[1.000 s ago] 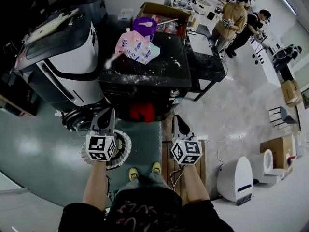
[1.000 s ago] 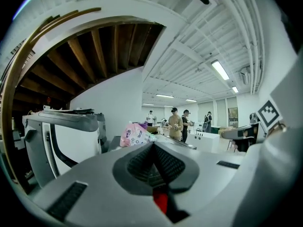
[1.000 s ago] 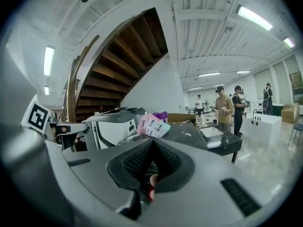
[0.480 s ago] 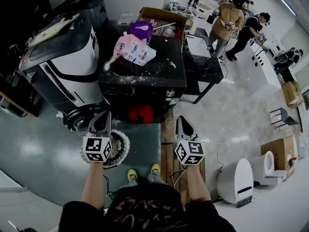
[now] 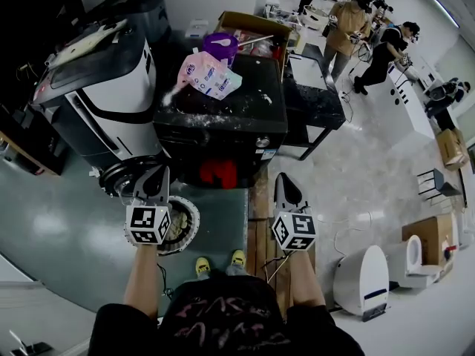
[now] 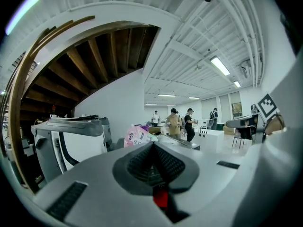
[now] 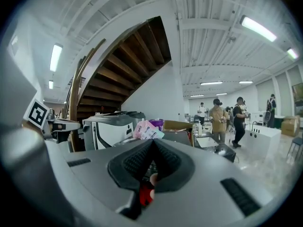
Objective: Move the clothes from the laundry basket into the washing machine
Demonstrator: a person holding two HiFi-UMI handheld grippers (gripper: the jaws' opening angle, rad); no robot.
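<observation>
Left gripper (image 5: 157,178): grey pointed jaws closed flat together, ribbed black pads meeting, nothing gripped. Right gripper (image 5: 283,185): same condition, closed and empty. Both are held level, side by side and apart, pointing at the black box-shaped washing machine (image 5: 223,136).

The round pale ribbed laundry basket (image 5: 194,221) stands on the glossy green floor (image 5: 67,228), directly below the left gripper. It holds something pale, too indistinct to identify.

A red soft-looking item (image 5: 217,173) shows low on the machine's front face. The machine's flat top carries scattered white powder, pink plastic pouches (image 5: 208,74) and a purple tub (image 5: 220,47). A white-and-black moulded appliance (image 5: 104,95) stands just beside the machine.
</observation>
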